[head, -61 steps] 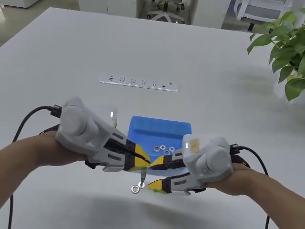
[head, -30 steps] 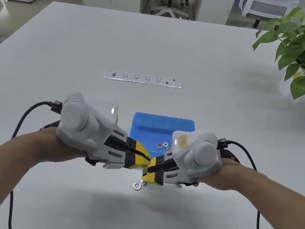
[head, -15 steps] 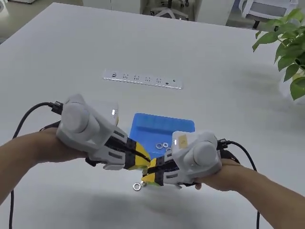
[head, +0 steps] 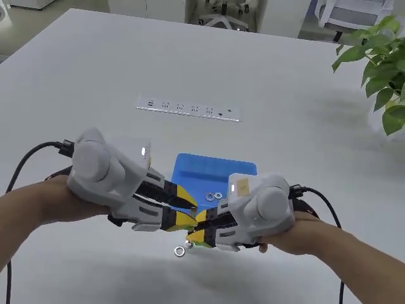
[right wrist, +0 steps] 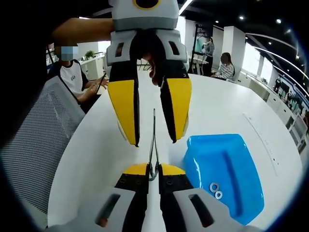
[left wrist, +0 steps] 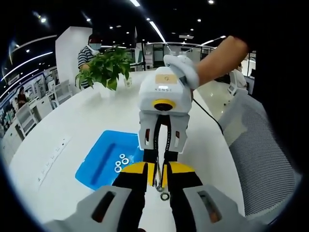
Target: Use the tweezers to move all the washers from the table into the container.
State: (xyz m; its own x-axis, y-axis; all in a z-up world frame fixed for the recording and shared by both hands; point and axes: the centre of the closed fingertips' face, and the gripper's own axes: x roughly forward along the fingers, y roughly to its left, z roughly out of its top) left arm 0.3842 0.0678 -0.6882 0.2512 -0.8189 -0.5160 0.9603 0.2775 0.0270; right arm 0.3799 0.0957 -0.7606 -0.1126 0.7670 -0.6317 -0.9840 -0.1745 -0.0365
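Observation:
Thin metal tweezers (right wrist: 153, 159) stand between the jaws of my right gripper (right wrist: 153, 171), which is shut on them. The two grippers face each other nose to nose. My left gripper (right wrist: 154, 141) is open, its yellow jaws apart on either side of the tweezers' far end. In the head view the left gripper (head: 188, 212) and right gripper (head: 197, 229) meet just in front of the blue container (head: 215, 170). One washer (head: 180, 251) lies on the table below the jaws, and shows in the left gripper view as the washer (left wrist: 165, 196). A few washers (head: 214, 197) lie in the container.
A white power strip (head: 188, 109) lies beyond the container. A green plant (head: 380, 63) stands at the table's far right. A mesh chair (left wrist: 260, 145) is at the near edge. People sit and stand in the background.
Over two seconds my right gripper has moved left, up to the left gripper's jaws and the tweezers. The left gripper has edged back to the left. The loose washer has stayed put.

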